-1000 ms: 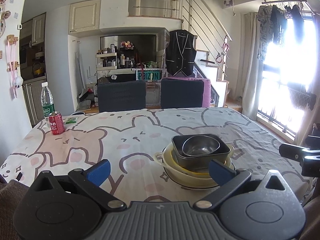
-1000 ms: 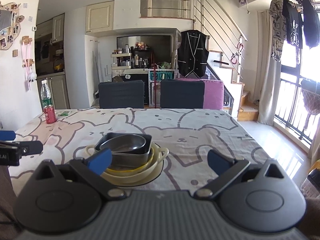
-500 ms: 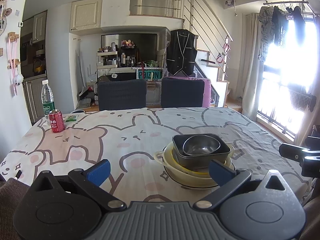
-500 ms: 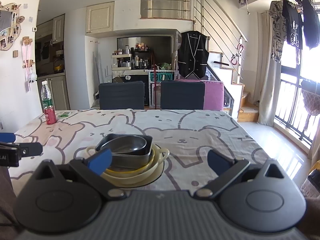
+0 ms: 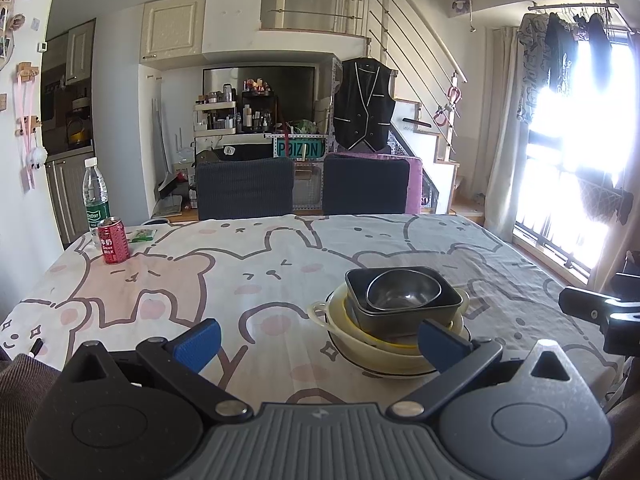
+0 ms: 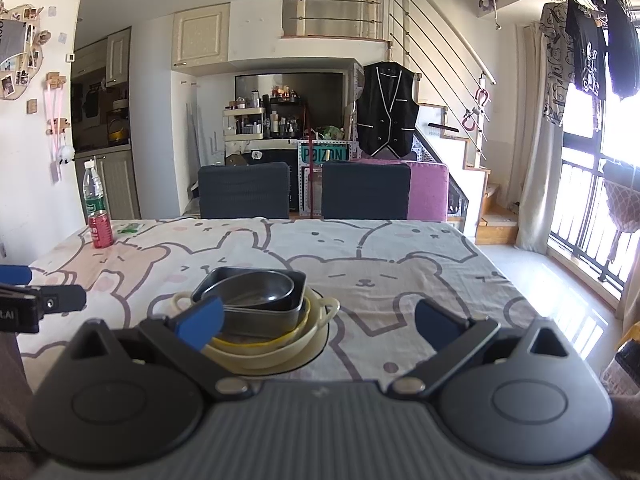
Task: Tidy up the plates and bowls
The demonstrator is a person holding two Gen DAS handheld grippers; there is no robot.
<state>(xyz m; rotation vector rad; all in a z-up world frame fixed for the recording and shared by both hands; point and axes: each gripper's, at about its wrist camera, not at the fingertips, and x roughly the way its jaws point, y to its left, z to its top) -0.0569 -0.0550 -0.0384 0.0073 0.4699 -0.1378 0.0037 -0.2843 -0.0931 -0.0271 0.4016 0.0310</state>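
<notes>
A stack of dishes stands near the table's front. A round steel bowl (image 5: 404, 291) sits in a dark square bowl (image 5: 404, 312), which rests in yellow and cream bowls (image 5: 376, 350) on a plate. The stack also shows in the right wrist view (image 6: 256, 304). My left gripper (image 5: 318, 340) is open and empty, in front of the stack and to its left. My right gripper (image 6: 318, 320) is open and empty, in front of the stack and to its right. Neither touches the dishes.
The table wears a bear-print cloth (image 5: 248, 276). A red can (image 5: 113, 241) and a water bottle (image 5: 96, 196) stand at the far left corner. Two dark chairs (image 5: 244, 188) sit behind the table. The table's right edge drops to the floor by a window.
Both grippers have hardly moved; the views have shifted only slightly. The stack stands as before.
</notes>
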